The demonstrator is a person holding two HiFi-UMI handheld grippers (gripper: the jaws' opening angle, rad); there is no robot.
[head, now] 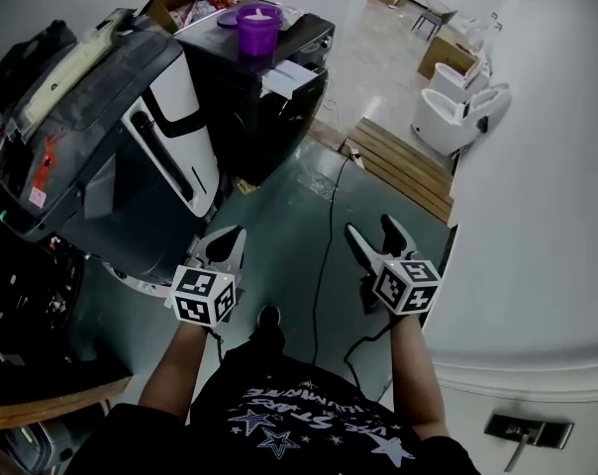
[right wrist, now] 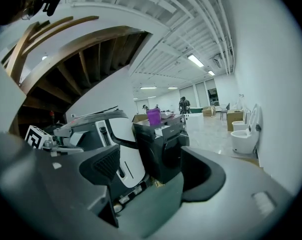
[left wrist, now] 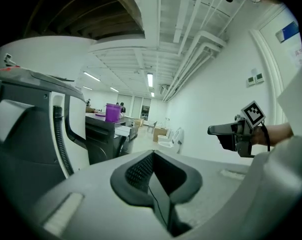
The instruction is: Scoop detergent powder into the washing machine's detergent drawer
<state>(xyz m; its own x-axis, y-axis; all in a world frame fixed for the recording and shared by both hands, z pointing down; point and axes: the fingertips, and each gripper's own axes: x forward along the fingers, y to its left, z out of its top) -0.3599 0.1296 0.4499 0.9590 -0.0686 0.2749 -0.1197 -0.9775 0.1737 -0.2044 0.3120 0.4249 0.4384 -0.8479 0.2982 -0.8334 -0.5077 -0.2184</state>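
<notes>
Underfoot, grey-green floor; washing machine ahead.

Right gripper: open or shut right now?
Open and empty. The right gripper shows its jaws standing apart in its own view, nothing held between them; the black machine shows beyond through the gap.

Purple container; black washer; grey-green floor; left gripper, right gripper: black-and-white markers.

Two white toilets stand by the wall, a wooden pallet just beside them. A black cable trails across the green floor.
</notes>
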